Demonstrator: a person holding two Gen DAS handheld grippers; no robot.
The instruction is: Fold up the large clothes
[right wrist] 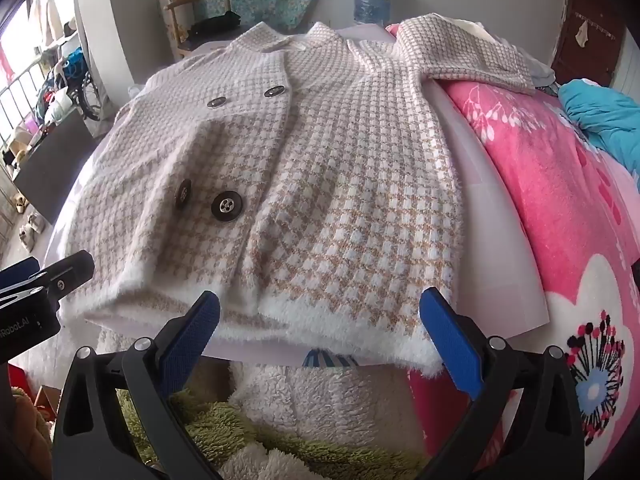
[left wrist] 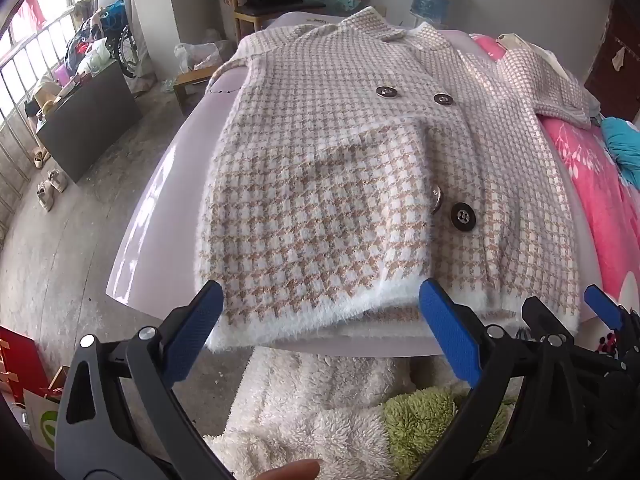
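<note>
Houndstooth cardigan [left wrist: 360,184] lies front-up, buttoned, spread flat on a pale board [left wrist: 160,208] over the bed, its fluffy white hem [right wrist: 320,316] just ahead of both sets of fingers, collar at the far end. One sleeve looks already laid across the chest on the left gripper's side; the other sleeve [right wrist: 464,52] is spread out far beyond the right gripper's outer finger, onto the pink blanket [right wrist: 560,208]. Likely step: start of a fold from the hem, nothing grasped yet. Left gripper [left wrist: 320,324] wide open, fingers straddling the hem's near corner section, empty. Right gripper [right wrist: 320,324] also wide open, fingers either side of the hem, empty. Both held low, level, pointing along the garment toward the collar, side by side; the right gripper's finger shows at the left view's edge. Next move probably needs each gripper to pinch the hem, though the outspread sleeve may want folding in first. Fluffy hem could slip.
</note>
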